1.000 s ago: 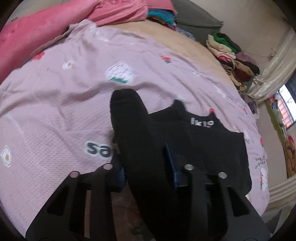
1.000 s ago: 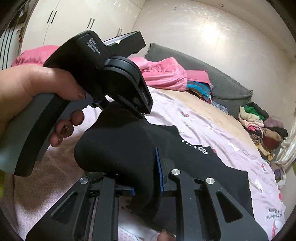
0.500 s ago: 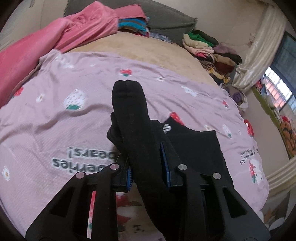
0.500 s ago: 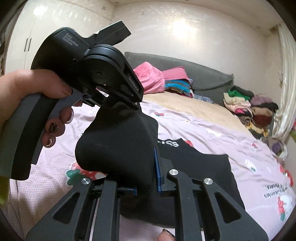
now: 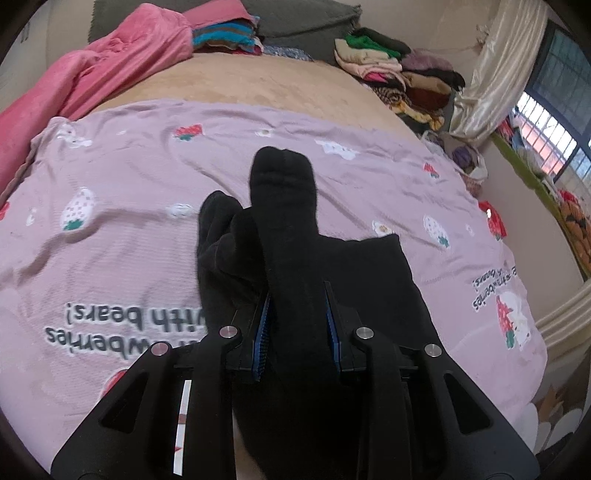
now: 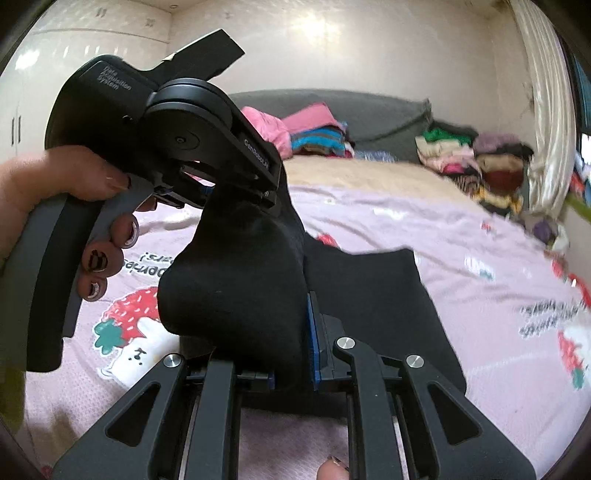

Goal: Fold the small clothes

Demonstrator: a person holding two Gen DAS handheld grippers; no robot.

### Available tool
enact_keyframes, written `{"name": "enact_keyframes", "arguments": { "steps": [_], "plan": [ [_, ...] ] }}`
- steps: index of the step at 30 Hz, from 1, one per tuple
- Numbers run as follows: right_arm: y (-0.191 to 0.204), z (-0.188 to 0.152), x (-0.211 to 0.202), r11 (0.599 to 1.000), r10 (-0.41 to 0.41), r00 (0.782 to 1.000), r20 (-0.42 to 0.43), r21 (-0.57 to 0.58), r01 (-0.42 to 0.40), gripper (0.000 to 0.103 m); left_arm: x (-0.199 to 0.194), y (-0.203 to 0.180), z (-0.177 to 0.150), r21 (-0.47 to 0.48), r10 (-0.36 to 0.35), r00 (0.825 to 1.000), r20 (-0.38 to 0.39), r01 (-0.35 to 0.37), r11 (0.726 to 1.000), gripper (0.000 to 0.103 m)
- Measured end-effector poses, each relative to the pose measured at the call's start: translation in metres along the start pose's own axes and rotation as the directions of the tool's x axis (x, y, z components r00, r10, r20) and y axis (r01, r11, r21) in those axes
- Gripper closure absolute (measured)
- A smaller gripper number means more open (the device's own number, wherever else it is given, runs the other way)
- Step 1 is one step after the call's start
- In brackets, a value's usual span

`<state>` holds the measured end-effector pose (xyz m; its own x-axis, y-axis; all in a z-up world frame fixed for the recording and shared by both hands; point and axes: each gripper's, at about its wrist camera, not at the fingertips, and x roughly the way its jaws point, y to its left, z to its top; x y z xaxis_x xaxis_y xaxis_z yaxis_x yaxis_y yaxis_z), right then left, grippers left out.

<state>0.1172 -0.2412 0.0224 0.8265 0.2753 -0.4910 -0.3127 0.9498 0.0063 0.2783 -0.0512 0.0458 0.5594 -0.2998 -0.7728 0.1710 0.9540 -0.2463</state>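
Note:
A black garment [image 5: 284, 206] is pinched up in a thick fold, and the rest of it [image 5: 369, 280] lies flat on the pink strawberry-print sheet [image 5: 147, 166]. My left gripper [image 5: 295, 317] is shut on that fold, blue pads pressing both sides. My right gripper [image 6: 291, 354] is shut on a bulging bunch of the same black garment [image 6: 236, 280]. In the right wrist view the left gripper [image 6: 258, 195] sits just above and ahead, held by a hand [image 6: 55, 177], with fabric stretched between the two grips. The garment's flat part [image 6: 369, 295] spreads to the right.
A pink blanket [image 5: 110, 62] is heaped at the bed's far left. Stacks of folded clothes [image 5: 388, 62] and a grey cushion [image 5: 303, 22] line the far side. A curtain [image 5: 491, 74] and a window hang at the right, past the bed's edge.
Both grippers have carried the pinched black fabric across the bed. The white lettering on the garment has gone out of sight. The left jaws have drawn tighter on the fold.

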Motion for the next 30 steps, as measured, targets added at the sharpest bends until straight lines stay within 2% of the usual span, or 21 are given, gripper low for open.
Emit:
{"name": "enact_keyframes", "arguments": {
  "steps": [9, 15, 17, 19, 21, 22, 24, 27, 29, 30],
  "plan": [
    [-0.035, -0.009, 0.016, 0.983, 0.067, 0.996, -0.066, 0.175, -0.054, 0.091, 0.03, -0.02, 0.002, 0.014, 0.01, 0.999, -0.05, -0.01, 1.0, 0.082],
    [-0.05, -0.013, 0.014, 0.959, 0.11, 0.99, -0.087, 0.272, -0.083, 0.091, 0.037, -0.034, 0.002, 0.01, -0.03, 0.998, -0.051, 0.031, 0.999, 0.073],
    [-0.054, -0.014, 0.011, 0.954, 0.116, 0.989, -0.095, 0.287, -0.084, 0.091, 0.037, -0.037, 0.002, 0.008, -0.059, 0.997, -0.045, 0.06, 0.998, 0.057],
    [-0.056, -0.02, 0.007, 0.942, 0.131, 0.986, -0.1, 0.322, -0.092, 0.091, 0.036, -0.036, 0.0, -0.022, -0.118, 0.993, -0.033, 0.117, 0.993, 0.049],
    [-0.063, -0.025, 0.006, 0.928, 0.144, 0.983, -0.11, 0.359, -0.096, 0.091, 0.035, -0.033, -0.002, -0.039, -0.144, 0.989, -0.022, 0.143, 0.989, 0.038],
    [-0.067, -0.029, 0.006, 0.917, 0.154, 0.981, -0.117, 0.386, -0.098, 0.091, 0.034, -0.033, -0.002, -0.045, -0.152, 0.988, -0.014, 0.152, 0.987, 0.035],
    [-0.076, -0.034, 0.004, 0.897, 0.173, 0.977, -0.128, 0.43, -0.103, 0.091, 0.03, -0.028, -0.005, -0.059, -0.162, 0.987, 0.005, 0.162, 0.985, 0.035],
    [-0.086, -0.04, 0.004, 0.87, 0.204, 0.968, -0.147, 0.481, -0.11, 0.086, 0.027, -0.014, -0.015, -0.091, -0.127, 0.992, 0.019, 0.129, 0.987, 0.035],
    [-0.092, -0.043, 0.004, 0.839, 0.254, 0.955, -0.154, 0.526, -0.138, 0.076, 0.024, -0.002, -0.025, -0.111, -0.113, 0.993, 0.033, 0.116, 0.987, 0.035],
    [-0.096, -0.043, 0.003, 0.817, 0.286, 0.945, -0.157, 0.555, -0.155, 0.064, 0.024, 0.002, -0.028, -0.112, -0.101, 0.994, 0.036, 0.104, 0.988, 0.035]
  ]
}}
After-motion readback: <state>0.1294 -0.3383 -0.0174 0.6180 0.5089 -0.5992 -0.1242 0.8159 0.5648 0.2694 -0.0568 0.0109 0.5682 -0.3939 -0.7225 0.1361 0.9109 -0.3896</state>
